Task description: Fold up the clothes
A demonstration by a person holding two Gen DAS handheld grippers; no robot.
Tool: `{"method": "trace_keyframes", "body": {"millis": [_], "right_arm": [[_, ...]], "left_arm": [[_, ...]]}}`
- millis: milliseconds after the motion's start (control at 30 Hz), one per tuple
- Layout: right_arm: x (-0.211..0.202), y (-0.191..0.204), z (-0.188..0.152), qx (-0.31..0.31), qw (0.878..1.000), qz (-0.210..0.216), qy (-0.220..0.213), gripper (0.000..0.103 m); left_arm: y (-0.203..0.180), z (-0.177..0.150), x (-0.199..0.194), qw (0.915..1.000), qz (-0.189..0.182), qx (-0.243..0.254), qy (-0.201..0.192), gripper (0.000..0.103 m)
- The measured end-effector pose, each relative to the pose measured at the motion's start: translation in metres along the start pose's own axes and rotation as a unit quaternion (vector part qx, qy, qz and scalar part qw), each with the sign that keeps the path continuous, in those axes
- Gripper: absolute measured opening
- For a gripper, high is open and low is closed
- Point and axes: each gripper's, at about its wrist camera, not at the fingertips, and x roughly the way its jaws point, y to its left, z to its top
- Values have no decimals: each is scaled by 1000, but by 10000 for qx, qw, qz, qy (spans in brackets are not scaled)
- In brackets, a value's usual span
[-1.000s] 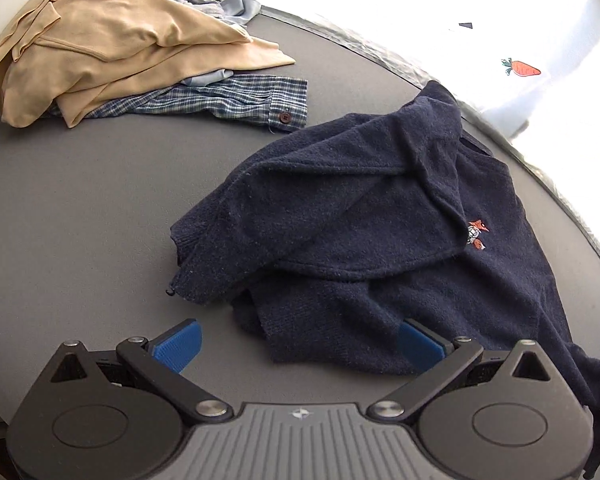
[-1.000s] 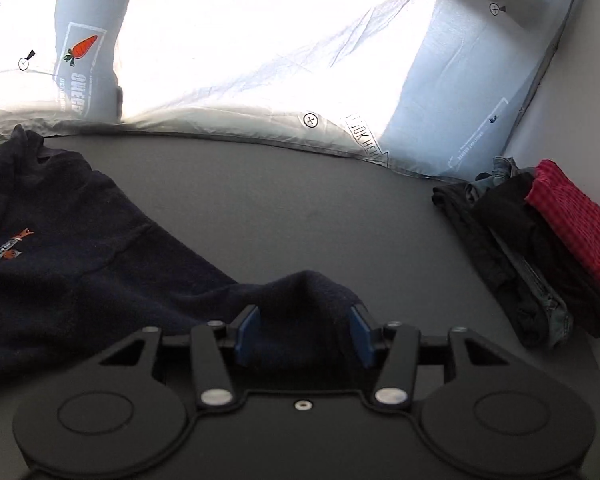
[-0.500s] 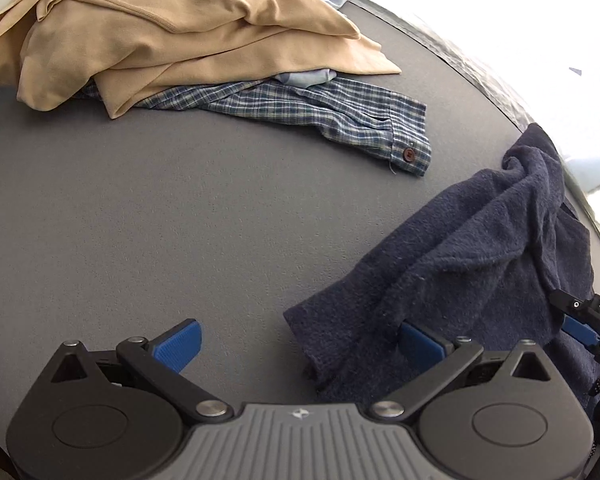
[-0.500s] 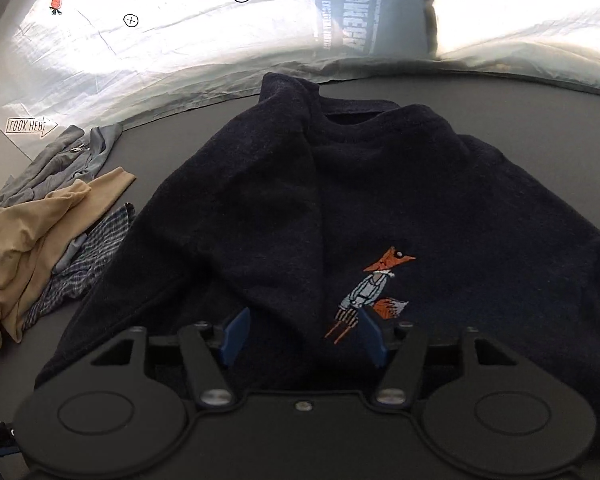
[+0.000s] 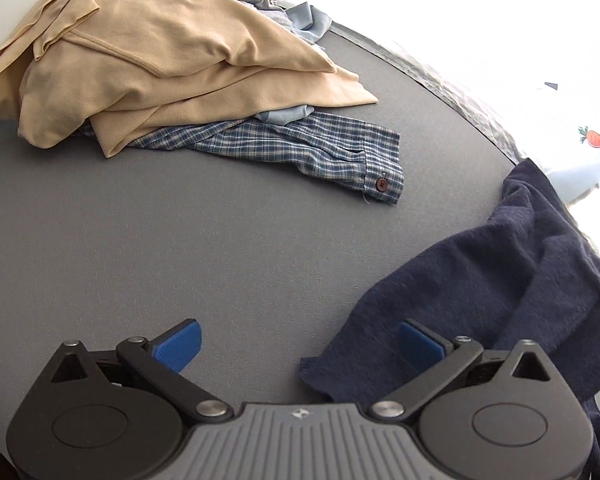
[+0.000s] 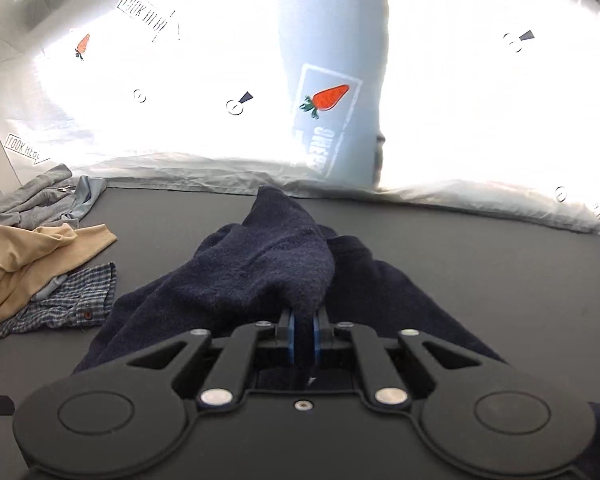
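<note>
A navy knit sweater (image 6: 260, 268) lies bunched on the grey table (image 5: 180, 240). My right gripper (image 6: 304, 330) is shut on a fold of the sweater and holds it raised, so the fabric drapes down to the table on both sides. In the left wrist view the sweater (image 5: 500, 288) lies at the right, with its edge reaching between the fingers. My left gripper (image 5: 298, 344) is open and low over the table, its right blue pad (image 5: 420, 344) over the sweater's edge, its left pad (image 5: 178, 344) over bare table.
A pile of unfolded clothes lies at the far left: a tan shirt (image 5: 160, 52), a blue plaid shirt (image 5: 300, 144) with a brown button, and grey garments (image 6: 36, 196). A white backdrop (image 6: 180, 80) with carrot prints borders the table's far edge.
My right gripper closed on the sweater and lifted a fold, bunching the fabric. The left wrist view shifted slightly, with the sweater edge now between its open fingers.
</note>
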Motion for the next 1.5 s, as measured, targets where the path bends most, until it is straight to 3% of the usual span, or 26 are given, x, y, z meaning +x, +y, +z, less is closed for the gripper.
{"method": "trace_keyframes", "body": {"millis": [133,233,333,433,500,533,600,700,833,967,1067,1167,1333,1400,1500], "right_arm": [[-58,-82,-22,-79,9914,-1247,-377,9],[-97,-171,-55,-37,9635,-2633,-484,9],[-137,-263,-63,710,9306,-3581,-267,9],[-148,-322,-83,786,9017,-4237,346,11],[-150,-332,-96,524,9001,-4297,497,16],[-153,-331,-101,457,9058,-4190,441,19],[-155,-326,-106,441,9236,-3797,286,39],[-145,-315,-103,337,9456,-3235,108,43],[-118,-307,-91,48,9655,-2605,35,52],[-84,-323,-78,247,9780,-2071,68,56],[-46,-340,-72,496,9839,-1701,234,56],[-9,-354,-69,589,9889,-1298,419,56],[49,-379,-71,661,9931,-656,712,59],[64,-388,-72,764,9923,-515,827,70],[78,-396,-75,857,9911,-220,997,70]], "left_arm": [[-27,-31,-15,9998,-109,143,-96,103],[-50,-63,-26,9991,-245,321,-131,103],[-72,-95,-32,9982,-379,458,-95,103],[-94,-126,-35,9971,-504,566,-20,103],[-109,-145,-36,9961,-603,640,40,103],[-117,-153,-35,9955,-652,676,91,103],[-129,-162,-32,9947,-735,692,201,103],[-150,-170,-26,9932,-922,615,353,103],[-184,-168,-21,9900,-1174,710,333,103],[-231,-155,-10,9860,-1235,1113,145,102],[-277,-137,6,9778,-1359,1593,39,102],[-326,-116,30,9623,-1534,2245,-27,102],[-418,-91,91,9117,-1854,3665,151,98],[-448,-88,116,8942,-1873,4059,235,98],[-481,-90,145,8724,-1901,4486,387,98]]}}
